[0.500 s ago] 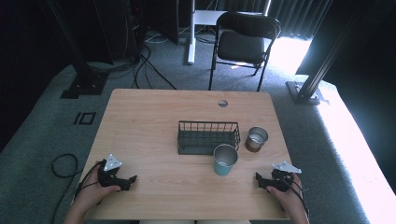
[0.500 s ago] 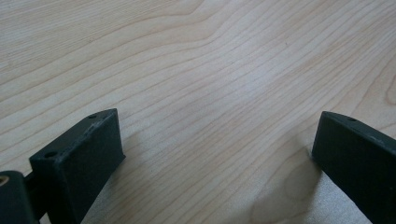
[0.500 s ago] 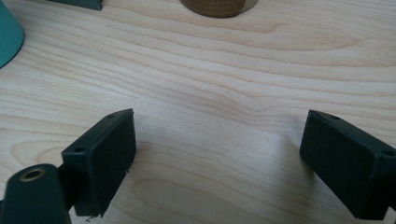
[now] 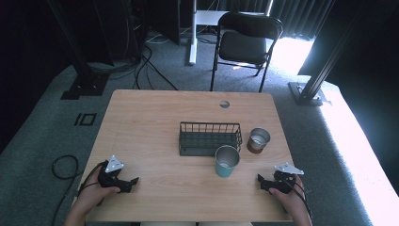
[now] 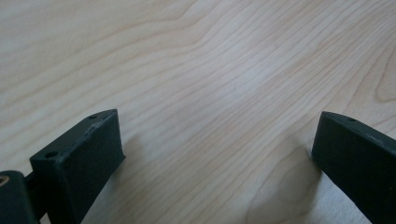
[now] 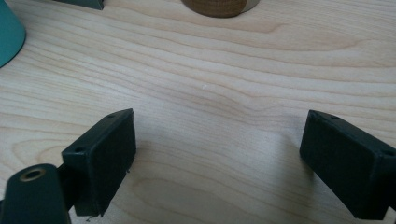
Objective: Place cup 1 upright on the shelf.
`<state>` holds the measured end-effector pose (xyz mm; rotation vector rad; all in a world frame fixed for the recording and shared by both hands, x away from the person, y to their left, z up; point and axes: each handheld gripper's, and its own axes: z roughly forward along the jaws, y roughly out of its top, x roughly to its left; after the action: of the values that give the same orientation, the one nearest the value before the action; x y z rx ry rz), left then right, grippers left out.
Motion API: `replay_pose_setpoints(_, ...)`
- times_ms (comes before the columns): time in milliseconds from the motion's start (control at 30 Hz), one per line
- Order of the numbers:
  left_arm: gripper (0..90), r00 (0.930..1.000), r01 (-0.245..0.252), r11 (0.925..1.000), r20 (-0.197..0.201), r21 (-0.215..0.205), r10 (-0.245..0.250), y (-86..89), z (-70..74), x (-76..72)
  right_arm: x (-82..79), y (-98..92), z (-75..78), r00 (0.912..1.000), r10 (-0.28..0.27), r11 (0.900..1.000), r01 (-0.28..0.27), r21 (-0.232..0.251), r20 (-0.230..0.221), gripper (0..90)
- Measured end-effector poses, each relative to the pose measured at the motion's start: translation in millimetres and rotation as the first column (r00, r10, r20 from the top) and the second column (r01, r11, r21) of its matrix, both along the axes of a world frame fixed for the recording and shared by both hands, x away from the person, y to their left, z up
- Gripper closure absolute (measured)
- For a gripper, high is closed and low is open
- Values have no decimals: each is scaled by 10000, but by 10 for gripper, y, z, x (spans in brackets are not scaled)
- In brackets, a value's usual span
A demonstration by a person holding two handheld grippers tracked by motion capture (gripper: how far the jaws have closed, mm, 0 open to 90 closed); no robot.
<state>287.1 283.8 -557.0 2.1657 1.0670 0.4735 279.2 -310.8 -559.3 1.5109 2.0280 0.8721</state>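
Near the tabletop's (image 4: 155, 113) front left corner, the left gripper (image 4: 132, 181) rests on the wood with its jaws spread wide over bare grain. Near the front right corner, the right gripper (image 4: 260, 181) lies likewise, jaws spread and holding nothing. Beyond them, right of centre, the teal cup (image 4: 227, 161) stands upright, nearest the right gripper. Farther back sit the wire basket (image 4: 209, 138) and, just beside its right end, the brown cup (image 4: 258, 140).

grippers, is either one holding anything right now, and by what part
Nothing is held. The left gripper and the right gripper both rest open on the table, with bare wood between their jaws.
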Motion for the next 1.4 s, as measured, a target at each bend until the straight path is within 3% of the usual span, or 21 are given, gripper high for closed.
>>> replay_pose_setpoints(200,45,9993,300,9994,249,-189,-295,-104,57,33,0,0,0,10000,-4,10000,4,0,1,102)
replay_pose_setpoints(300,45,9969,761,9971,187,-2,-761,-208,85,74,0,1,0,10000,-7,10000,7,8,-2,102)
replay_pose_setpoints(400,45,9957,894,9960,225,66,-895,-256,103,94,0,1,0,10000,-13,10000,13,19,-2,102)
replay_pose_setpoints(500,45,9916,1279,9918,187,40,-1280,-368,135,121,0,1,0,10000,-14,10000,14,21,-6,102)
replay_pose_setpoints(867,45,9803,1949,9808,302,50,-1950,-630,159,184,0,1,0,10000,-11,10000,11,20,3,102)
replay_pose_setpoints(1133,45,9641,2640,9645,285,29,-2640,-889,171,236,0,1,0,10000,-11,10000,11,20,4,102)
replay_pose_setpoints(1400,45,9488,3148,9488,346,-254,-3139,-1105,196,269,0,1,0,10000,-11,10000,11,22,4,102)
